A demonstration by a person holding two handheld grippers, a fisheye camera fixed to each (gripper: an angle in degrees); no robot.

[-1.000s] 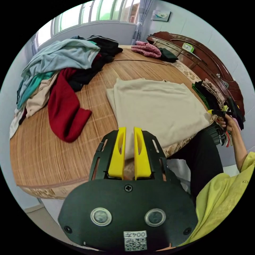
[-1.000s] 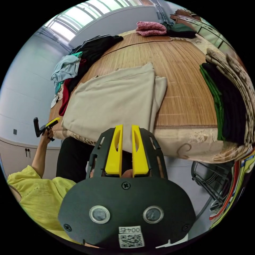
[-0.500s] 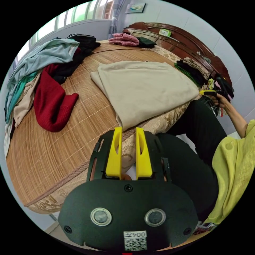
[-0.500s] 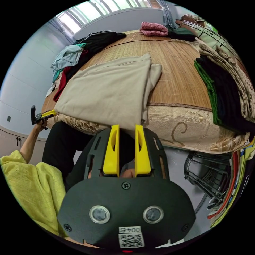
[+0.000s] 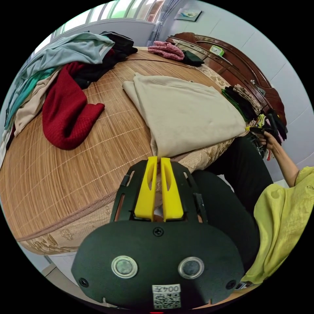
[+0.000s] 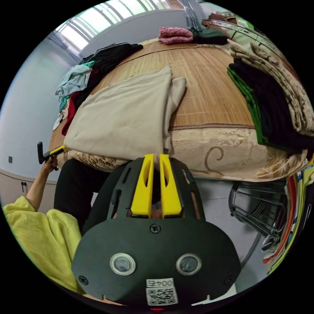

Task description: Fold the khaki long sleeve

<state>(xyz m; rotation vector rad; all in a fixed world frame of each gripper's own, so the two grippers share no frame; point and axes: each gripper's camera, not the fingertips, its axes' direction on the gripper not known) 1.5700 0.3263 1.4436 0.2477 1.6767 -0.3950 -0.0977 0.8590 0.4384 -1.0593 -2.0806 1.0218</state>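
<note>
Khaki long sleeve [image 5: 183,114] folded flat on bed [image 5: 65,176], near corners just ahead of left hand-held gripper [image 5: 156,160] and right hand-held gripper [image 6: 156,157], jaws nearly closed, gripping nothing.

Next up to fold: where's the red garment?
In the left gripper view, the red garment lies on the bamboo mat, left of the khaki long sleeve, against the clothes pile.

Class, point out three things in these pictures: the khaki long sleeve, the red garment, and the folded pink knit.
khaki long sleeve [image 5: 186,114], left gripper view, middle of folded top layer.
red garment [image 5: 67,113], left gripper view, its broad middle.
folded pink knit [image 6: 175,34], right gripper view, its top.
</note>
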